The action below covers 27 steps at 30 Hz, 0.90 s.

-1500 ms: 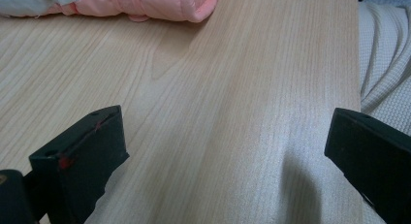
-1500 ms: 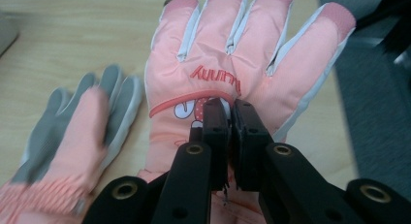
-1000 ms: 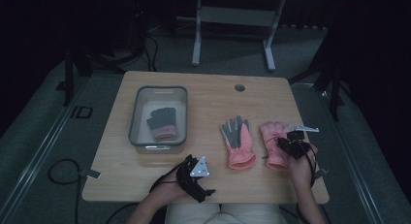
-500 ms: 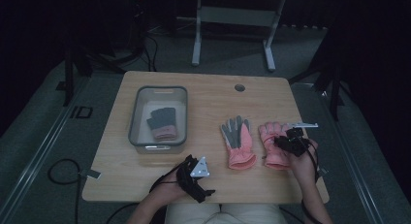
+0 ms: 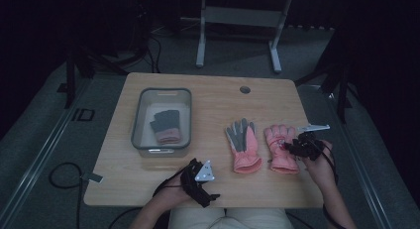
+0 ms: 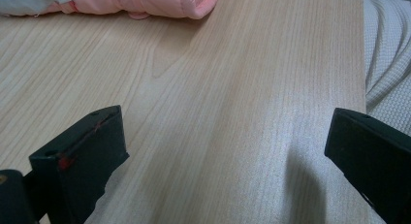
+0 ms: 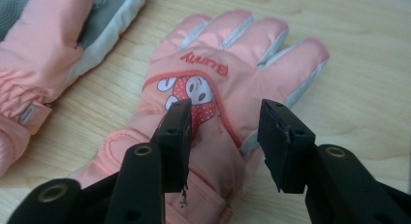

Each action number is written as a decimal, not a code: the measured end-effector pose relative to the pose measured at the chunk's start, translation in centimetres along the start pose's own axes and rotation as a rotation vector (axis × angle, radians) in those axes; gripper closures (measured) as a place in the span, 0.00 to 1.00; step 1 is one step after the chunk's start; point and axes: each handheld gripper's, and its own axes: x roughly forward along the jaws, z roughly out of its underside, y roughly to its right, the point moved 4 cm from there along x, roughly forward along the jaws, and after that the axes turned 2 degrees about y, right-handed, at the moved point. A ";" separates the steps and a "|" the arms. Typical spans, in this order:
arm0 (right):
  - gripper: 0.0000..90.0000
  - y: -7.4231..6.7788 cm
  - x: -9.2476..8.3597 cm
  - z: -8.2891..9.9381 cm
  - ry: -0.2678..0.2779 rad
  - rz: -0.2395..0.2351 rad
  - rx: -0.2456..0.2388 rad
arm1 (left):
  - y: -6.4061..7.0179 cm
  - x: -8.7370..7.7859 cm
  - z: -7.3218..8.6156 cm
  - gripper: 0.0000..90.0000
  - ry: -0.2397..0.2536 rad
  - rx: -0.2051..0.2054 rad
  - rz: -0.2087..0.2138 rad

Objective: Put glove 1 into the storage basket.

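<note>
Pale wood-grain table (image 5: 213, 100) on grey carpet, dark room — my right gripper (image 7: 224, 132) part-spread over the pink padded cartoon-print glove (image 7: 228, 83) by the near-right edge, my left gripper (image 5: 199, 182) spread wide over bare tabletop.

- The left gripper (image 5: 202, 182) is sitting low near the table's near edge, its jaws standing wide apart.
- The left hand (image 5: 171, 192) is holding it, forearm coming in from below.
- The right gripper (image 5: 299, 145) is reaching forward, jaws partly parted.
- The right hand (image 5: 321, 162) is gripping it from behind.
</note>
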 end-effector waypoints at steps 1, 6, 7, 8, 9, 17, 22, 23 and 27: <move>0.61 0.0 0.3 0.2 -0.004 -0.006 0.006 | 0.0 0.0 0.0 0.01 0.000 0.000 0.000; 0.69 -0.1 1.6 0.7 -0.026 0.008 0.019 | 0.0 0.0 0.0 0.01 -0.001 0.002 0.000; 0.71 -0.2 1.7 0.8 -0.023 0.012 0.015 | 0.0 0.0 0.0 0.01 -0.001 0.000 0.000; 0.73 -0.2 1.8 0.8 -0.020 0.017 0.016 | 0.0 0.0 0.0 0.01 -0.001 0.000 -0.001; 0.75 -0.3 1.8 0.8 -0.018 0.022 0.017 | 0.0 0.0 0.0 0.01 -0.001 0.000 -0.001; 0.97 -0.9 1.0 0.1 0.029 0.022 0.038 | 0.1 0.1 0.0 0.01 -0.009 0.013 -0.003; 0.99 -1.0 -0.2 -0.8 0.058 0.022 0.057 | 0.1 0.0 0.0 0.01 -0.004 0.009 -0.001; 0.99 -1.0 -0.6 -1.1 0.068 0.026 0.052 | 0.1 0.0 0.0 0.01 -0.001 0.005 0.000; 0.99 -0.8 -2.2 -2.3 0.117 0.022 0.065 | 0.1 0.0 0.0 0.01 -0.004 0.009 -0.001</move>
